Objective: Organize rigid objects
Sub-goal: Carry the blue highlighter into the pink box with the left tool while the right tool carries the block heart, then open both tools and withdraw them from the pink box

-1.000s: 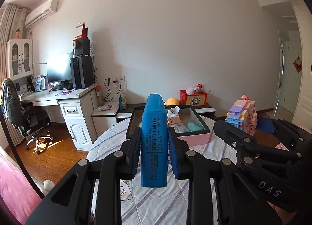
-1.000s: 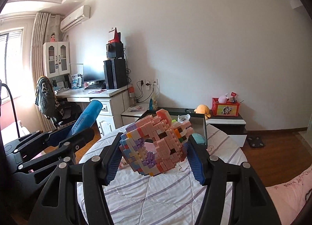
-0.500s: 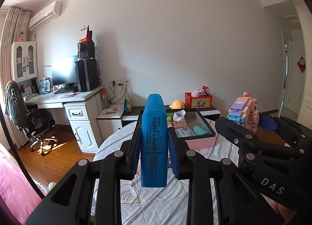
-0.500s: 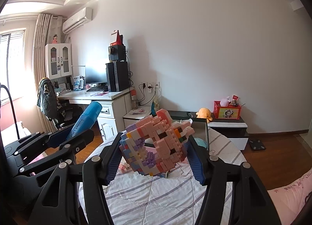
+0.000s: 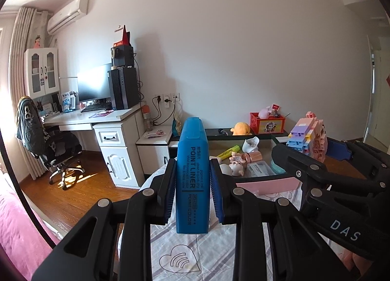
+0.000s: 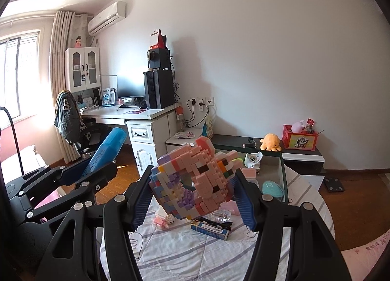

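Right now your left claw (image 5: 192, 193) is clamped on the blue highlighter (image 5: 192, 178), held upright above the near edge of the tabletop (image 5: 170, 251). Your right claw (image 6: 192, 195) grips the pastel brick model (image 6: 195, 183) over the striped cloth. Beyond both, the open box (image 6: 282, 173) sits at the far side, holding what looks like a yellow marker (image 5: 228, 151) and small trinkets. A battery (image 6: 210, 229) lies just below the model.

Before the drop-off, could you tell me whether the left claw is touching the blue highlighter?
Touching: in the left wrist view the left claw has both blue pads pressed against the sides of the blue highlighter.
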`<action>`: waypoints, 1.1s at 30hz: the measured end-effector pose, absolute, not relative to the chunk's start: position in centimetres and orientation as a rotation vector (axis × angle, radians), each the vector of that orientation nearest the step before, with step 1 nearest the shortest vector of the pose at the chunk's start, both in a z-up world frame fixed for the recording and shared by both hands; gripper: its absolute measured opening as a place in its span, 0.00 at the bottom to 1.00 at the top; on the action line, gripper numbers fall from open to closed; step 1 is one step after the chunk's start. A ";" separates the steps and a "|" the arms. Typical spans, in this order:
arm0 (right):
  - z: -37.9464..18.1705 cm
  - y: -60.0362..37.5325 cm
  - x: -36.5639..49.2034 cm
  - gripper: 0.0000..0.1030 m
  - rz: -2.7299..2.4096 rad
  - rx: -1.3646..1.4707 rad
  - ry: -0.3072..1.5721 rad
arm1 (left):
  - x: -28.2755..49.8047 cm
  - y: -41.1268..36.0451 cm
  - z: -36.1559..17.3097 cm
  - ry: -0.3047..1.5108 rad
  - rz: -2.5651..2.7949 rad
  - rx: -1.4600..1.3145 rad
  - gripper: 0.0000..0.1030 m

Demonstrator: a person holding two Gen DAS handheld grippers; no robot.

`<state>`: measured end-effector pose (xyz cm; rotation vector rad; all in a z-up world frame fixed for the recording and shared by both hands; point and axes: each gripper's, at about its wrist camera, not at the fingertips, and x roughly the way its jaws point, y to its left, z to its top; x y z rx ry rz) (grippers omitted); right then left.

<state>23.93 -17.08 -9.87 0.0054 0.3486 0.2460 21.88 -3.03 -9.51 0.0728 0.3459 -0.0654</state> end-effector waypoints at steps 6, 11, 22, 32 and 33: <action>-10.5 -17.4 28.8 0.61 0.222 -0.005 0.377 | 28.0 -4.5 -10.4 0.385 -0.102 0.087 0.26; -11.5 -19.1 34.0 0.61 0.181 -0.006 0.418 | 34.8 -7.0 -11.6 0.443 -0.151 0.100 0.26; -17.0 -23.6 44.2 0.61 0.082 -0.004 0.628 | 46.9 -12.5 -17.9 0.670 -0.221 0.172 0.26; -20.0 -24.7 46.3 0.67 0.065 0.016 0.711 | 48.2 -12.4 -19.9 0.713 -0.144 0.190 0.54; -19.7 -24.8 46.1 0.73 0.053 0.017 0.707 | 47.9 -12.0 -19.6 0.702 -0.129 0.182 0.64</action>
